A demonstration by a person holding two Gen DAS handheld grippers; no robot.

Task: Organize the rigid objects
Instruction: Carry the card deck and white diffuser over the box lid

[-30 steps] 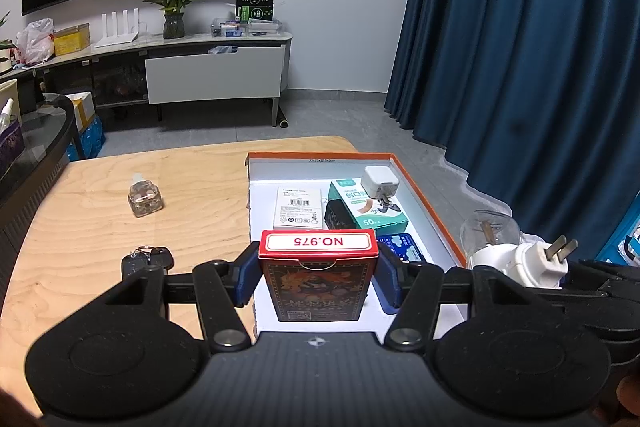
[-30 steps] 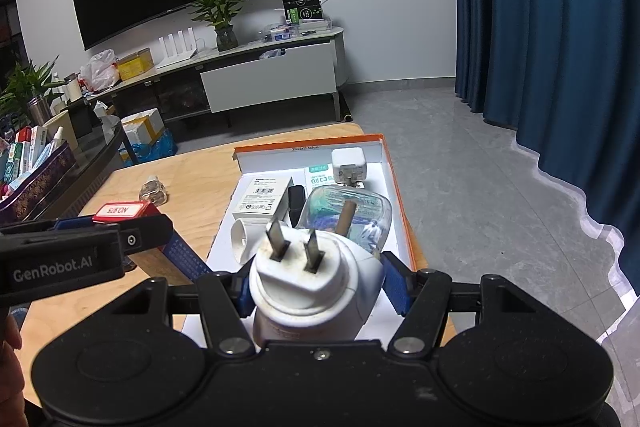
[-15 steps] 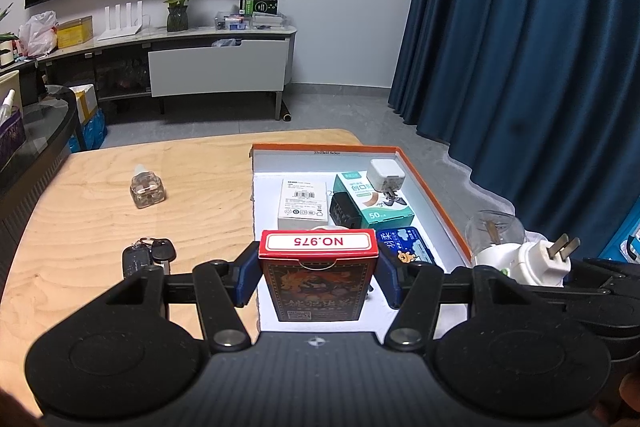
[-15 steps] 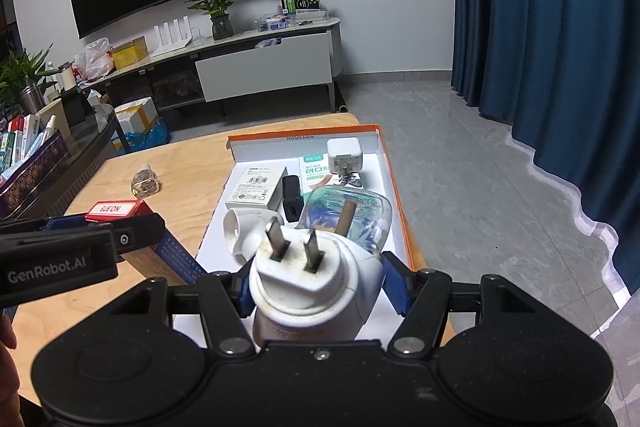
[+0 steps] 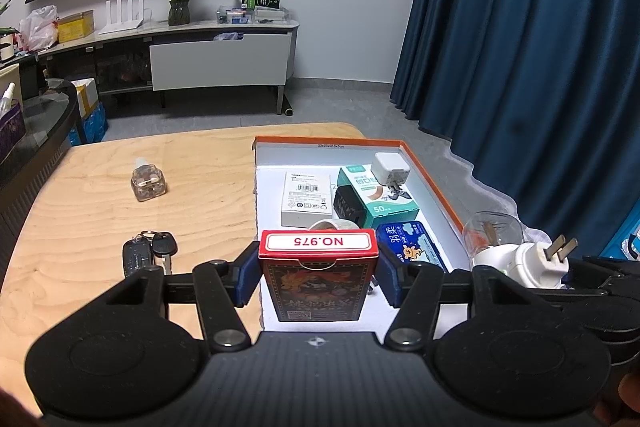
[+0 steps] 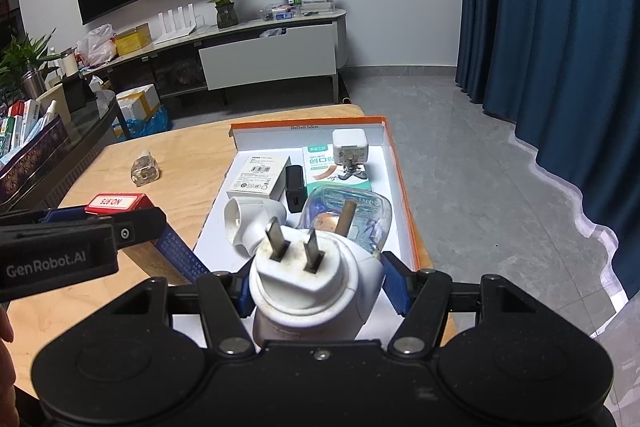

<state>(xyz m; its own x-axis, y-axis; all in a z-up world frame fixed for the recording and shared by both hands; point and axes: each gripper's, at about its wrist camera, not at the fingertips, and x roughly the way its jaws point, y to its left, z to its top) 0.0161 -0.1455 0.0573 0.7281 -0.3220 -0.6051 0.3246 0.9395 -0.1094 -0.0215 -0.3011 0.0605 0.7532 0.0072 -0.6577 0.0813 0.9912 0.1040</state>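
My left gripper (image 5: 318, 269) is shut on a red and black card box (image 5: 318, 287) marked NO.975, held upright over the near edge of the orange-rimmed white tray (image 5: 432, 179). My right gripper (image 6: 318, 289) is shut on a white plug-in device (image 6: 304, 267), prongs up, with its clear bottle (image 6: 348, 215) pointing away over the tray (image 6: 404, 187). In the right wrist view the left gripper (image 6: 80, 239) and the card box (image 6: 116, 203) sit at the left. The plug-in device (image 5: 520, 261) shows at the right of the left wrist view.
The tray holds a white box (image 5: 306, 199), a green box (image 5: 376, 195), a white charger cube (image 5: 391, 169), a black adapter (image 5: 350, 207), a blue pack (image 5: 412, 247) and a white round part (image 6: 252, 223). On the wooden table lie a small clear bottle (image 5: 147, 181) and car keys (image 5: 148, 255).
Both views have shifted only slightly. Each gripper keeps the same grip on its object.
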